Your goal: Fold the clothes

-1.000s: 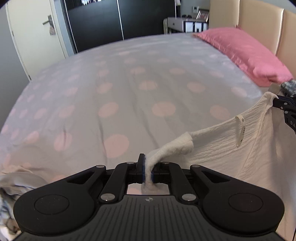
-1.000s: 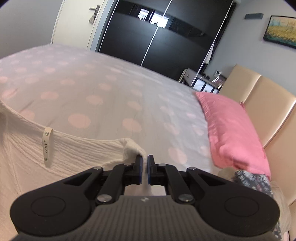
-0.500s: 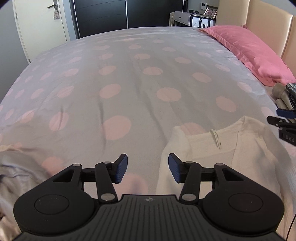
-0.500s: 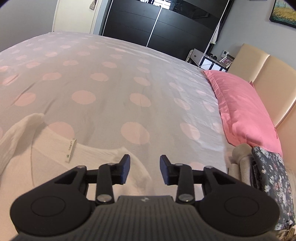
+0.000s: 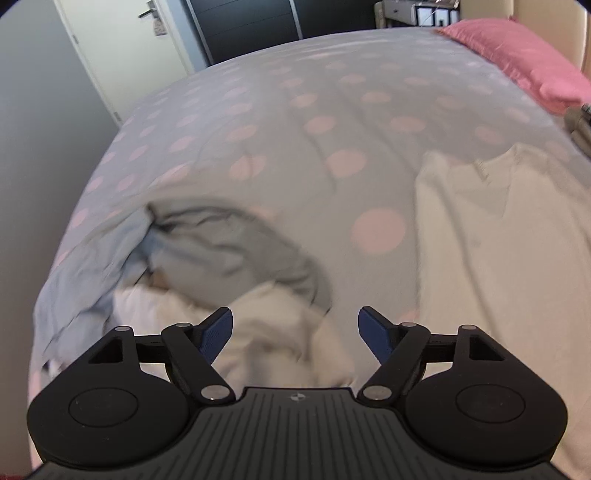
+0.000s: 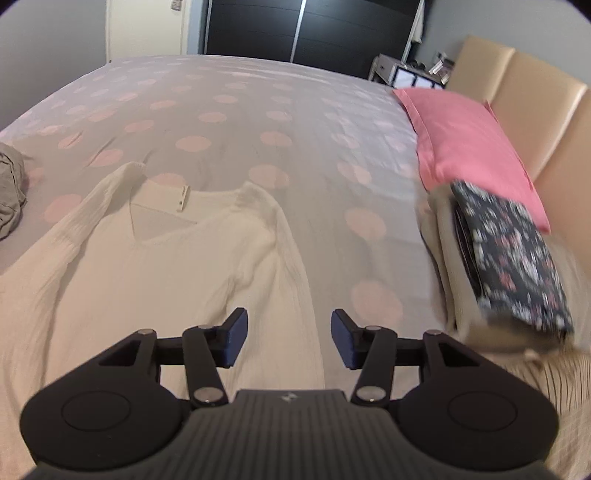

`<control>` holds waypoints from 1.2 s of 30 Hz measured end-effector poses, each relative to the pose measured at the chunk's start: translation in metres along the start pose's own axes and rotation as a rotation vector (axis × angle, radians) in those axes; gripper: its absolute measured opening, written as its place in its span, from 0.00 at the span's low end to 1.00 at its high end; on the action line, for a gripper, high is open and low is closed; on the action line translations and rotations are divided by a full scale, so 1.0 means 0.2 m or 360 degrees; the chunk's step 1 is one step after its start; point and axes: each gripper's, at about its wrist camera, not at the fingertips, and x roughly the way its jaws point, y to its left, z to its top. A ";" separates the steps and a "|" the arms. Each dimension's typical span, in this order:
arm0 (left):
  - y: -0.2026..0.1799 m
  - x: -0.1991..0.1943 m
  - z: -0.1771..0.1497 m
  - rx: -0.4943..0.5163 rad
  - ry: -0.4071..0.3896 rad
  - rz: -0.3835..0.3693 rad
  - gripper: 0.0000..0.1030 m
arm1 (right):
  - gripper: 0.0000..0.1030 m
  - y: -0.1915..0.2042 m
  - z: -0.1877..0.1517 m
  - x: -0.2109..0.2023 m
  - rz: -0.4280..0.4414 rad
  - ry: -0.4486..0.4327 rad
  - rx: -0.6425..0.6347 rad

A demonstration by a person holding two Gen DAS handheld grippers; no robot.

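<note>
A white ribbed V-neck top (image 6: pixel 147 266) lies spread flat on the polka-dot bedspread (image 6: pixel 229 122), neck tag showing, collar toward the far side. My right gripper (image 6: pixel 288 338) hovers open over its right sleeve and lower edge, holding nothing. In the left wrist view the same top (image 5: pixel 495 236) lies at the right. My left gripper (image 5: pixel 295 334) is open and empty above a rumpled heap of grey, pale blue and white clothes (image 5: pixel 221 266) at the left.
A pink pillow (image 6: pixel 469 147) rests against the beige headboard (image 6: pixel 535 110). A folded stack topped by dark floral fabric (image 6: pixel 506 251) sits at the bed's right side. A grey garment (image 6: pixel 9 192) lies left of the top. Black wardrobes (image 6: pixel 314 29) stand beyond the bed.
Both grippers held the top's shoulders up, then let go; the top now lies flat. Both have drawn back and opened wider, the left swinging left over the heap.
</note>
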 end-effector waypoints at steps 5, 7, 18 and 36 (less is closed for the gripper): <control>0.02 0.10 -0.16 -0.0098 0.0042 0.0081 0.72 | 0.55 -0.05 -0.12 -0.14 -0.0001 -0.0011 0.0074; 0.02 0.16 -0.19 -0.0160 0.0043 0.0106 0.72 | 0.55 -0.06 -0.14 -0.15 -0.0014 -0.0029 0.0125; 0.10 0.23 -0.16 -0.0309 -0.0001 0.0314 0.17 | 0.54 -0.11 -0.15 -0.05 -0.0146 -0.0021 0.0178; 0.92 -0.47 -0.18 -0.1040 -0.0471 0.1004 0.13 | 0.53 -0.21 -0.16 0.00 -0.0266 0.0025 0.0244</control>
